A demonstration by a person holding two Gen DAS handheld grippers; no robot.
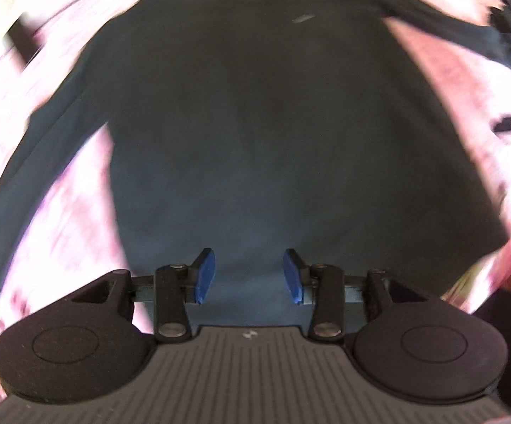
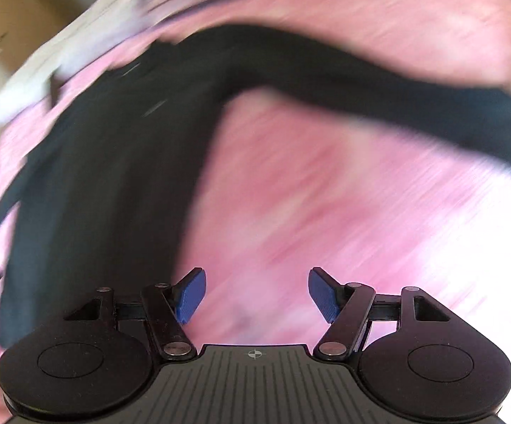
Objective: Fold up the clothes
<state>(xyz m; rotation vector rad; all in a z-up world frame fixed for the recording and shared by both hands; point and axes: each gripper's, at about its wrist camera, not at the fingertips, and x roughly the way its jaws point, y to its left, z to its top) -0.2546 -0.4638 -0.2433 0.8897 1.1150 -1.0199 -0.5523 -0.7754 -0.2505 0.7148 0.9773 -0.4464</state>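
Though both views are smeared with blur, no brand or writing can be read — only a small pale mark on each gripper's ribbed body. A dark long-sleeved cloth top (image 1: 255,123) lies spread flat on a pink patterned bed cover (image 2: 326,194), sleeves reaching out left and right. The left gripper (image 1: 249,275) hangs over its near hem, blue pads apart, holding nothing. The right gripper (image 2: 257,295) stands wider open — empty, over bare cover just right of the top.

A pink patterned cover (image 2: 290,183) lies underneath, blurred; its pattern may be floral or checked.
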